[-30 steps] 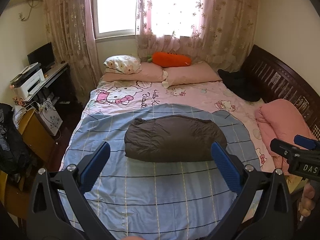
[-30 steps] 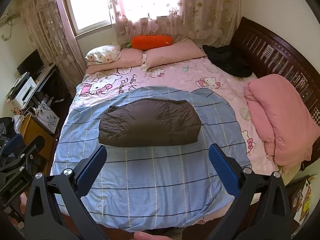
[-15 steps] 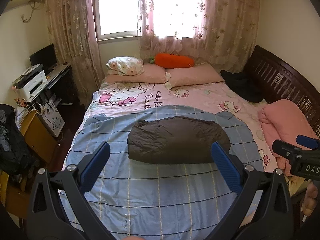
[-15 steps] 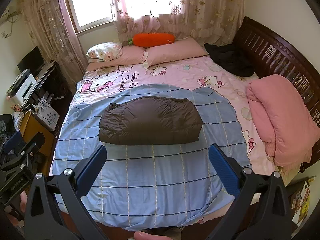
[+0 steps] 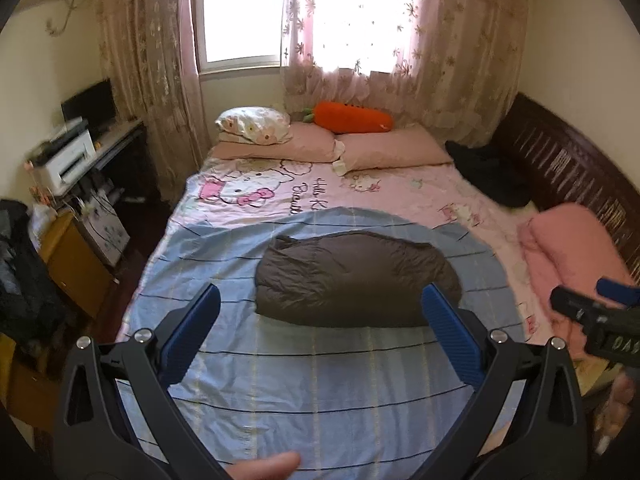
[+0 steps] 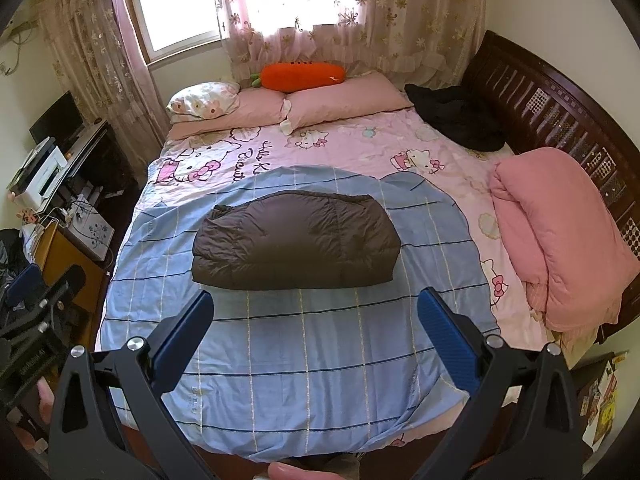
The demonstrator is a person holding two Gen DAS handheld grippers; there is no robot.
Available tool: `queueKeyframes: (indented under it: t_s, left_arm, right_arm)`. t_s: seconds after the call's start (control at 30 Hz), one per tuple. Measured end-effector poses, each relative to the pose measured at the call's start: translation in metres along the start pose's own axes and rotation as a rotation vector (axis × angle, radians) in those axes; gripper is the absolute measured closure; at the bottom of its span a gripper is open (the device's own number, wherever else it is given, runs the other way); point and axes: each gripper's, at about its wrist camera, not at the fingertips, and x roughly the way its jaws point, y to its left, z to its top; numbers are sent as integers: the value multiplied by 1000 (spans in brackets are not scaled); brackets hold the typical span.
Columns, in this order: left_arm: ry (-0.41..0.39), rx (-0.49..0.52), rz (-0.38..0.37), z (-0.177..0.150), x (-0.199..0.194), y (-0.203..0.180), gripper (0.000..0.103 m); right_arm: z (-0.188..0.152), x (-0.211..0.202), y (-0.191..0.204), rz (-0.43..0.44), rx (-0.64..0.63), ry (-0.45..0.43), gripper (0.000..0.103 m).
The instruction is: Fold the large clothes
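Your left tongs (image 5: 320, 320) and right tongs (image 6: 314, 322) drew back over last second, both spread apart, empty. Brown jacket (image 6: 296, 238) lies folded on blue sheet (image 6: 304, 360); fold looks finished.

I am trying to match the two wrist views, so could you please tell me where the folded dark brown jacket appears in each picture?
Left wrist view: the folded dark brown jacket lies at the picture's centre on the blue checked sheet, just beyond the open left claw.
Right wrist view: the jacket lies slightly left of centre, above the open right claw.
Shared landmark: the orange carrot pillow by the window.
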Motion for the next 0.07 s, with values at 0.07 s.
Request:
queueKeyframes:
  t_s: [0.07]
  left_arm:
    - [3,-24,-32,1,0,3,2]
  right_arm:
    - [0,0,-1,-1,-2,0,1]
